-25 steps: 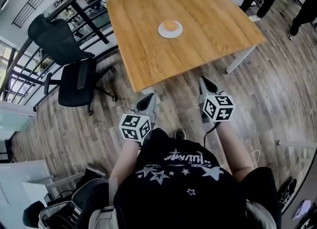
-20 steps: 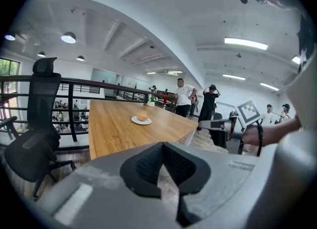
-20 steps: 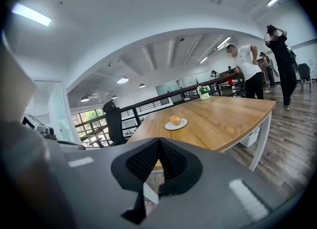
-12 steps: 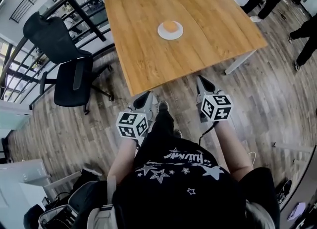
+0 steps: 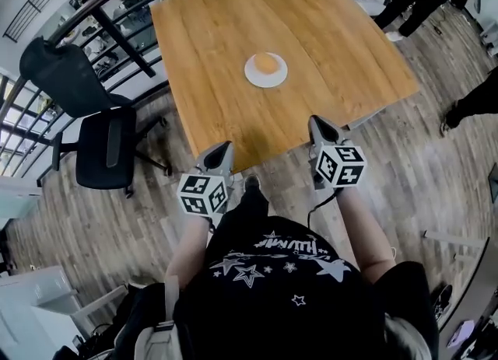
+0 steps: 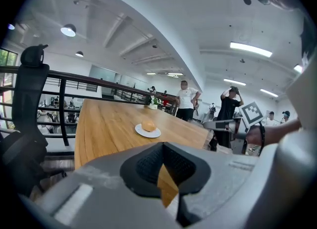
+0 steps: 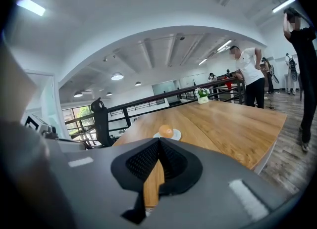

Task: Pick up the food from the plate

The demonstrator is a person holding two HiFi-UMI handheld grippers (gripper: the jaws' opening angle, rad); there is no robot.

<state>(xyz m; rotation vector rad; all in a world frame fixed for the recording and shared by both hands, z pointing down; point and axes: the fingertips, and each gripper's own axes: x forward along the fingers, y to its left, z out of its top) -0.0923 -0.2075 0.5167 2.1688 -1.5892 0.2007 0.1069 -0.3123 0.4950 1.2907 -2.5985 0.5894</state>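
Both claws are staying... nope, just sitting pressed together and empty: left gripper and right gripper are hovering by the wooden table edge, orange food is lying on its white plate mid-table, well apart from them

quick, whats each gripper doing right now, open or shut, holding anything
left gripper: closed, holding nothing
right gripper: closed, holding nothing

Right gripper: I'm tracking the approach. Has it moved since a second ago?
Yes. The right gripper has come forward; its tip now overlaps the near edge of the table.
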